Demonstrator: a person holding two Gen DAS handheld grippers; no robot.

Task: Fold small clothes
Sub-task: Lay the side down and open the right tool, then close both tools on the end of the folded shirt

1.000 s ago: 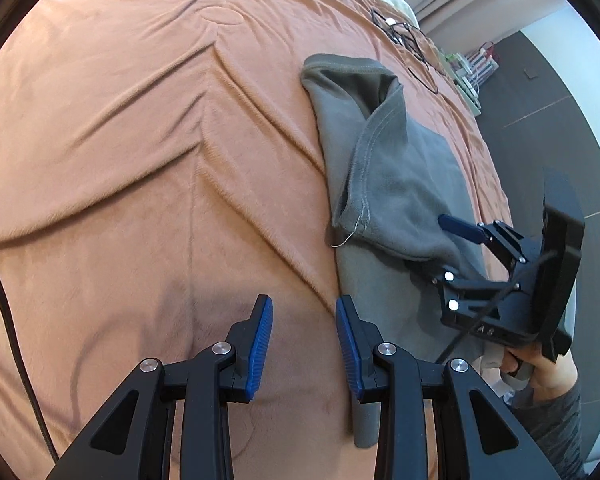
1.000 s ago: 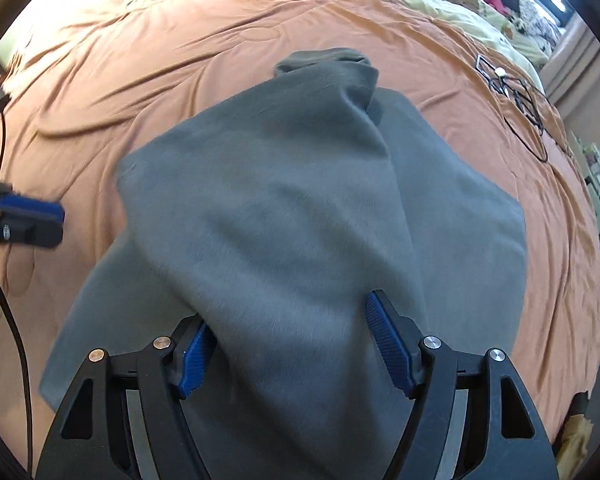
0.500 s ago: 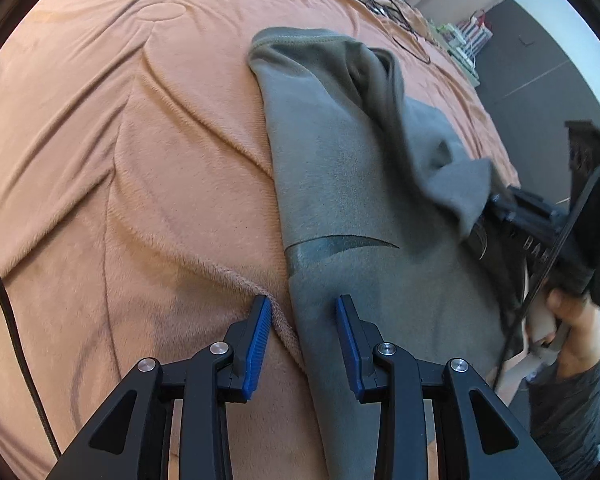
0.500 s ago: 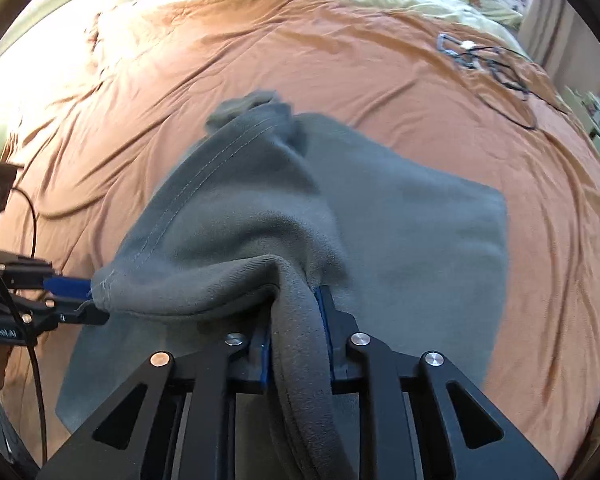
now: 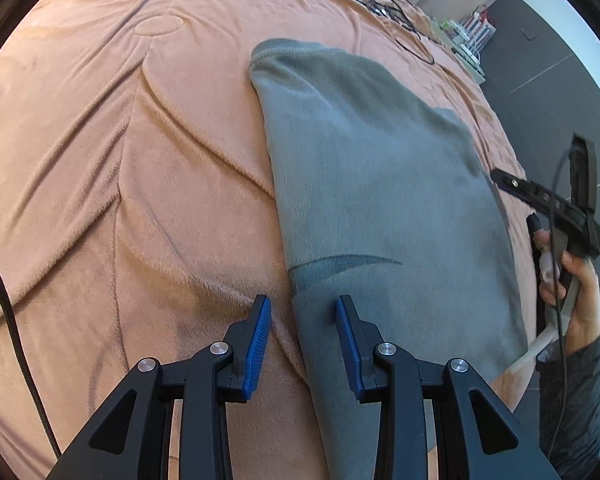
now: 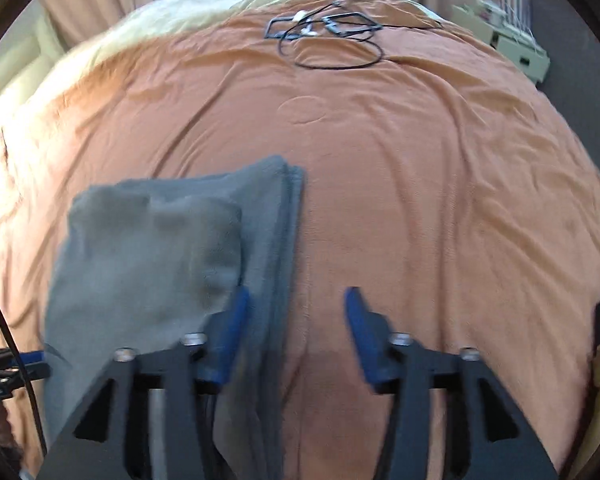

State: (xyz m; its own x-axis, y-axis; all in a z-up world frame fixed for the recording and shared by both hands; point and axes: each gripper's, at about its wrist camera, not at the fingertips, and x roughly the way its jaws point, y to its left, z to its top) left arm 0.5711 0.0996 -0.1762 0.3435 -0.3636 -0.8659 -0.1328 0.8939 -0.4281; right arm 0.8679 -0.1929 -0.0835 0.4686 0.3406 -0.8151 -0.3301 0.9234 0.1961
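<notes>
A grey fleece garment (image 5: 372, 184) lies folded in a long flat shape on the orange blanket (image 5: 120, 160). My left gripper (image 5: 302, 320) hovers at its near left edge, open; the garment's hem runs between the blue pads (image 5: 260, 340) without being pinched. My right gripper (image 5: 548, 204), held by a hand (image 5: 576, 292), is off the garment's right side. In the right wrist view the garment (image 6: 148, 264) sits to the left. There my right gripper (image 6: 296, 312) is blurred, its jaws opening over the garment's right edge and bare blanket (image 6: 420, 200), pressing on nothing.
Black cables and a dark frame (image 6: 328, 28) lie at the far end of the bed. A pale yellow duvet (image 6: 220, 4) is bunched beyond the blanket. A white shelf unit (image 6: 508, 40) and dark floor (image 5: 540, 60) are past the bed's right edge.
The right gripper, shut on a fold of the garment half a second ago, has let go and swung off to the right. The garment now lies flat. The left gripper has shifted onto its edge.
</notes>
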